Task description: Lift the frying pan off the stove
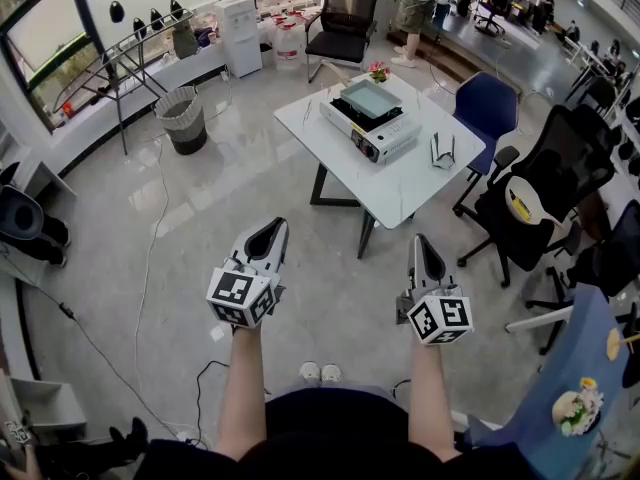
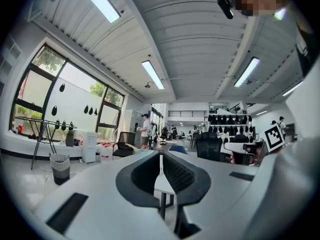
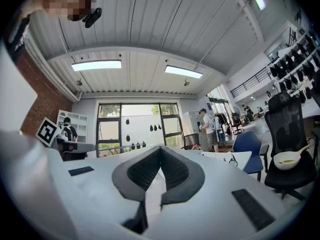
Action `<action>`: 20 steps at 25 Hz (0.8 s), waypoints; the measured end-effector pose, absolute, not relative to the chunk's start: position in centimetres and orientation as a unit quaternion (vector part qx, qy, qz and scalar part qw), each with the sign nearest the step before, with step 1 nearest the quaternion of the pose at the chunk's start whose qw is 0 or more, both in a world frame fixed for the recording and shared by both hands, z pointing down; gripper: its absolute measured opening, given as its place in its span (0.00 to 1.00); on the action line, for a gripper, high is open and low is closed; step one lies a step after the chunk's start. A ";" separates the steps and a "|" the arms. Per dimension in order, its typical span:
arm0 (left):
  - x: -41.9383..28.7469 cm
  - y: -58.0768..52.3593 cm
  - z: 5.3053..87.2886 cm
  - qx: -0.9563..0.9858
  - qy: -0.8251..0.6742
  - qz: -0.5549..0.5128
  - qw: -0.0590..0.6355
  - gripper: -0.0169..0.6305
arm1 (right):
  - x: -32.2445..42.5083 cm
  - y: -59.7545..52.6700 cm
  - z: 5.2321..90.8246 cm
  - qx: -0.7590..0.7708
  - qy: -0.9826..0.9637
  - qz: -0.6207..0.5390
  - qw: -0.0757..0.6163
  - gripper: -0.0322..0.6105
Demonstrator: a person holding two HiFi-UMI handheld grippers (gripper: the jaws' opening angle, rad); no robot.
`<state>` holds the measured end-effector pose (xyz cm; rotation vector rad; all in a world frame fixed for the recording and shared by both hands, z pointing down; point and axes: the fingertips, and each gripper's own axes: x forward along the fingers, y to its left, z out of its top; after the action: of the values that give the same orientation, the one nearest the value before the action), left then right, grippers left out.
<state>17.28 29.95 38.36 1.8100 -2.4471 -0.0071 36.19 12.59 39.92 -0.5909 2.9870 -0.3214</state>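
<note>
A white table stands a few steps ahead of me in the head view. On it lies a white portable stove with a pale, square frying pan on top. Both grippers hang in the air well short of the table, pointing level toward it. The left gripper is shut with nothing in it, and its view shows the jaws closed together. The right gripper is also shut and empty, its jaws meeting at the tip. Neither touches anything.
A small flower pot and a black wire holder share the table. A blue chair and black office chairs crowd its right side. A bin, a drying rack and a floor cable lie left.
</note>
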 end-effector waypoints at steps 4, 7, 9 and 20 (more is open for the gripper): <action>17.0 30.2 38.5 0.601 -0.797 -0.016 0.056 0.20 | 36.0 12.5 40.2 -0.195 0.974 -0.110 0.039 0.05; 16.4 30.5 39.0 0.597 -0.800 -0.020 0.065 0.33 | 35.6 12.6 40.3 -0.193 0.974 -0.112 0.037 0.05; 15.8 30.8 39.3 0.592 -0.803 -0.022 0.071 0.40 | 35.1 12.8 40.4 -0.191 0.974 -0.112 0.035 0.05; 12.8 32.4 40.0 0.581 -0.810 -0.014 0.080 0.45 | 32.2 13.3 41.0 -0.194 0.973 -0.120 0.036 0.05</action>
<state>12.79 32.39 40.00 1.7368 -2.4224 -0.0411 32.20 13.26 40.96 -0.5973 2.9887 -0.3675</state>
